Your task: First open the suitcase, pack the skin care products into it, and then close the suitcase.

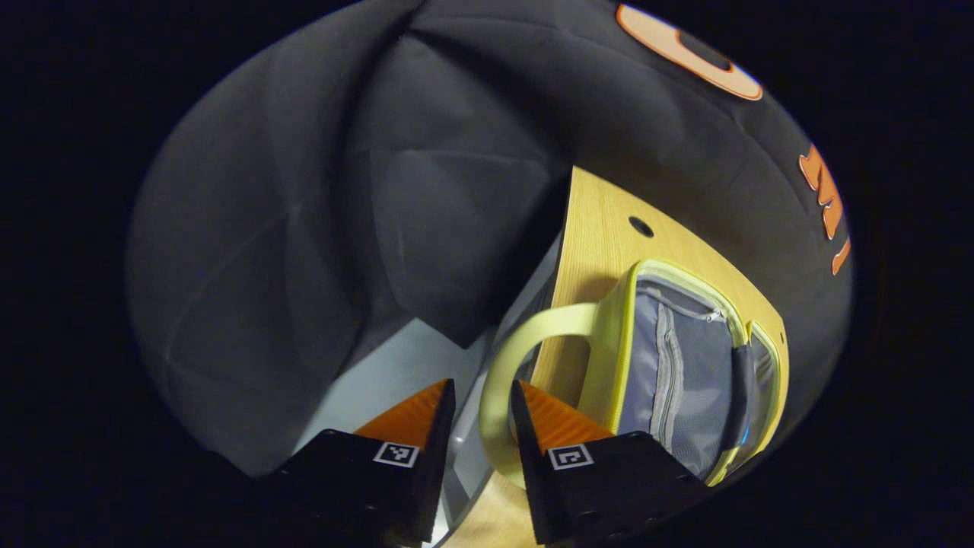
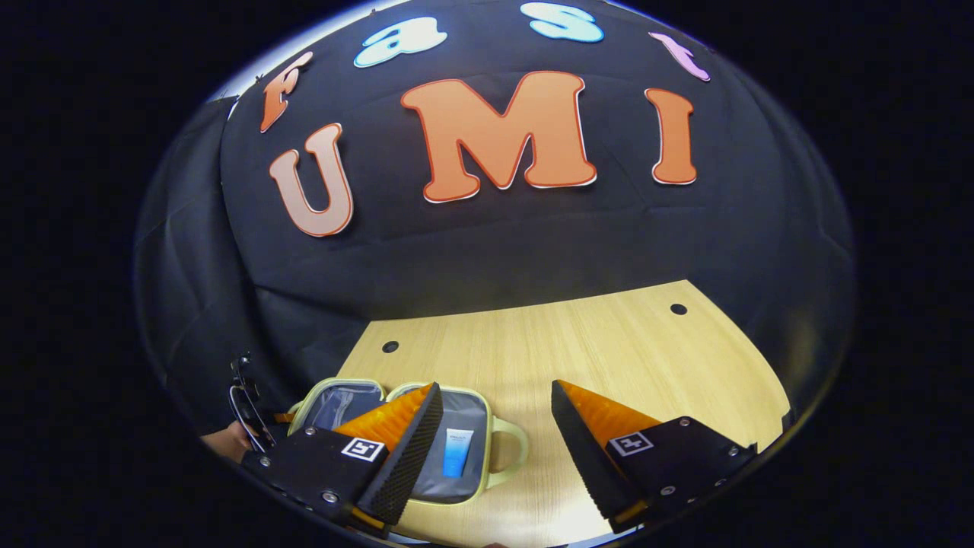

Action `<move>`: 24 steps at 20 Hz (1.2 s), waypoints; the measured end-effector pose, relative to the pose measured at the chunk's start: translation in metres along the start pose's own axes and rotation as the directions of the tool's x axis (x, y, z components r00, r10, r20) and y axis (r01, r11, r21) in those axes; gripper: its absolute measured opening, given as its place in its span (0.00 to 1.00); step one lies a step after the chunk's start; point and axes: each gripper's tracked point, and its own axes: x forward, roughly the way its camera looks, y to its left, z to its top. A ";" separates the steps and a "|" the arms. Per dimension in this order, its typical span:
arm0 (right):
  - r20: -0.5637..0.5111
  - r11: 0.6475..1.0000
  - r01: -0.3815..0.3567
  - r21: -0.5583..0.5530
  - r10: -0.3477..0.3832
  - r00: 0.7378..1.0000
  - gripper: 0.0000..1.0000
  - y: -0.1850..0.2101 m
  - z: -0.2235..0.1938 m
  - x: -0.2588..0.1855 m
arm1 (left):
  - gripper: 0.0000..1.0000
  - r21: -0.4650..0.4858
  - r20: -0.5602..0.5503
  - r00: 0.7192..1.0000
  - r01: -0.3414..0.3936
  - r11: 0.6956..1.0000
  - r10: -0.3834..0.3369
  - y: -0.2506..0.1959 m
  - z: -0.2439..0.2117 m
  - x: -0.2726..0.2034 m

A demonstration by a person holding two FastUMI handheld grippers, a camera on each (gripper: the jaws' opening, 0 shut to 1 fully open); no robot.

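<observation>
Yellow-green suitcase (image 2: pixel 472 457) open at table (image 2: pixel 609 342) edge, left tongs (image 1: pixel 483 403) straddling handle (image 1: pixel 502 365) loosely, right tongs (image 2: pixel 494 415) spread

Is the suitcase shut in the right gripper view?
No, the suitcase lies open on the table, with a blue tube inside.

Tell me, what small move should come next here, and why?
Probably swing the lid shut with the left hand-held gripper: its fingers flank the looped handle of the open yellow-green fabric suitcase, and a blue skin-care tube already lies inside.
</observation>
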 end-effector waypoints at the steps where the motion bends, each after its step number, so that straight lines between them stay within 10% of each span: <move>1: 0.000 1.000 0.008 -0.001 -0.008 1.000 0.92 -0.003 -0.001 -0.003 | 0.49 -0.029 0.007 1.000 0.031 0.999 -0.031 -0.004 0.001 0.007; 3: 0.003 1.000 0.008 -0.010 -0.008 1.000 0.92 -0.008 -0.001 -0.007 | 0.18 -0.058 0.038 0.999 0.039 0.998 -0.037 -0.011 0.011 0.008; 5: 0.010 1.000 0.009 -0.027 -0.008 1.000 0.92 -0.011 -0.002 -0.009 | 0.12 -0.017 0.089 0.994 0.058 0.998 -0.057 -0.016 0.024 -0.022; 15: 0.072 0.993 -0.098 -0.067 0.103 0.992 0.93 -0.010 0.011 -0.012 | 0.06 0.368 0.358 0.932 -0.088 0.925 -0.054 -0.085 0.092 -0.129; 24: 0.124 0.979 -0.151 -0.134 0.168 0.978 0.94 -0.034 0.023 -0.009 | 0.05 0.477 0.474 0.865 -0.099 0.873 -0.161 -0.218 0.101 -0.219</move>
